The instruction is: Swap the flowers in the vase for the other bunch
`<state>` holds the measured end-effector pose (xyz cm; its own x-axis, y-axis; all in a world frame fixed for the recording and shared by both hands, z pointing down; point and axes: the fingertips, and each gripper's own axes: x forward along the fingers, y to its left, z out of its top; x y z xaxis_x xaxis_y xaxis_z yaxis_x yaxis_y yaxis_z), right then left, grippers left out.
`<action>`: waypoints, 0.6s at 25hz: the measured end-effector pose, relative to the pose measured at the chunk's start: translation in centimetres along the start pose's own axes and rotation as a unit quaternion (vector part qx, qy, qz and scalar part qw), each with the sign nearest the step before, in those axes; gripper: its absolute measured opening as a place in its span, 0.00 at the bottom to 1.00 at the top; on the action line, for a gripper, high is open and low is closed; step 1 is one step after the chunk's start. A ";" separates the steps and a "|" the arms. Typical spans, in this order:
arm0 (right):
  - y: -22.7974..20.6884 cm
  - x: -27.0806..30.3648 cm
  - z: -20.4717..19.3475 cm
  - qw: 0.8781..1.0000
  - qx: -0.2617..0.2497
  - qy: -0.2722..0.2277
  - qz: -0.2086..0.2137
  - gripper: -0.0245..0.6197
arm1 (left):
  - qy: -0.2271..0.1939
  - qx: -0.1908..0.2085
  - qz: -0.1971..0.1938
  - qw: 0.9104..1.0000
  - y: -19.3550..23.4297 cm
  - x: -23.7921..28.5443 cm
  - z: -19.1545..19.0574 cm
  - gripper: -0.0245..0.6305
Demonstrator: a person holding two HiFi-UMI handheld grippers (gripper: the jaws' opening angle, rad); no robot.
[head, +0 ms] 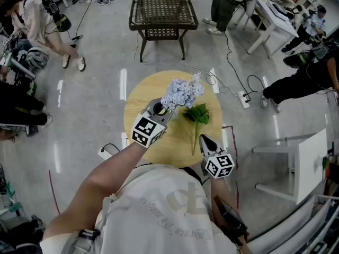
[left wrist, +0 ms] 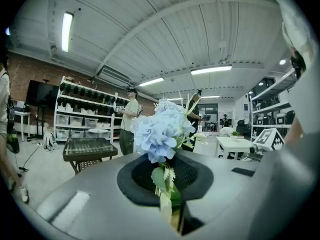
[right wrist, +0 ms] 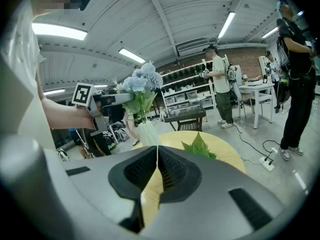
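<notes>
Head view and both gripper views, one moment. The left gripper (head: 166,110) is clenched on the green stem just beneath the head of the pale blue flowers (head: 183,92); its own view shows the stem pinched in the seam between the dark pads, with the bloom rising straight ahead of them. In the right gripper view the stems of this bunch run down into the white vase (right wrist: 148,134), which stands upright on the round wooden table (head: 143,97) (from the head view the vase is hidden beneath the blooms). The other bunch (head: 197,113), of which mainly broad green leaves and a long stem show, lies flat on the tabletop just beside the vase, its stem pointing toward the person. The right gripper (right wrist: 157,159) hovers low over the near edge of the table, close to that stem's end; its jaws are pressed together with nothing between them. A dark wicker side table (head: 163,9) stands beyond, and several people (head: 42,23) stand on the grey floor around it.
</notes>
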<state>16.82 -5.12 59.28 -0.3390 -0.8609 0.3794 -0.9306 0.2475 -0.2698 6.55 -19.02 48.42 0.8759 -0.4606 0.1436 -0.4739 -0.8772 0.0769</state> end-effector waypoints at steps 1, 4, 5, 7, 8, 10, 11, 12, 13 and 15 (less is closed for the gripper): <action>0.0 0.0 0.0 1.000 0.000 0.000 0.000 0.05 | -0.003 -0.003 0.000 1.000 0.1 -0.1 0.2 0.09; 0.1 0.1 0.0 1.000 -0.001 0.001 0.001 0.05 | -0.013 -0.011 0.001 1.000 0.4 -0.4 0.9 0.09; 0.1 0.1 0.1 1.000 -0.001 0.001 0.001 0.05 | -0.017 -0.014 0.001 1.000 0.5 -0.5 1.2 0.09; 0.1 0.2 0.1 1.000 0.000 0.001 0.001 0.05 | -0.025 -0.021 -0.003 0.999 0.6 -0.6 1.7 0.09; 0.1 0.2 0.1 1.000 0.000 0.001 0.001 0.05 | -0.028 -0.024 -0.006 0.999 0.6 -0.6 2.0 0.09; 0.2 0.2 0.2 1.000 0.000 0.001 0.001 0.05 | -0.034 -0.028 -0.012 0.999 0.6 -0.7 2.6 0.09; 0.2 0.3 0.3 1.000 0.000 0.001 0.002 0.05 | -0.036 -0.029 -0.014 0.999 0.6 -0.7 2.8 0.09; 0.3 0.3 0.3 1.000 0.000 0.001 0.002 0.05 | -0.037 -0.029 -0.016 0.999 0.5 -0.7 3.0 0.09; 0.3 0.3 0.3 1.000 0.000 0.001 0.003 0.05 | -0.039 -0.030 -0.018 0.999 0.5 -0.8 3.2 0.09; 0.4 0.3 0.3 1.000 -0.001 0.000 0.003 0.05 | -0.042 -0.033 -0.023 0.998 0.3 -0.8 3.6 0.09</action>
<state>16.39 -5.44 59.06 -0.3451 -0.8590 0.3782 -0.9286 0.2540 -0.2705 5.97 -19.41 44.78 0.8999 -0.4326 0.0563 -0.4360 -0.8880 0.1463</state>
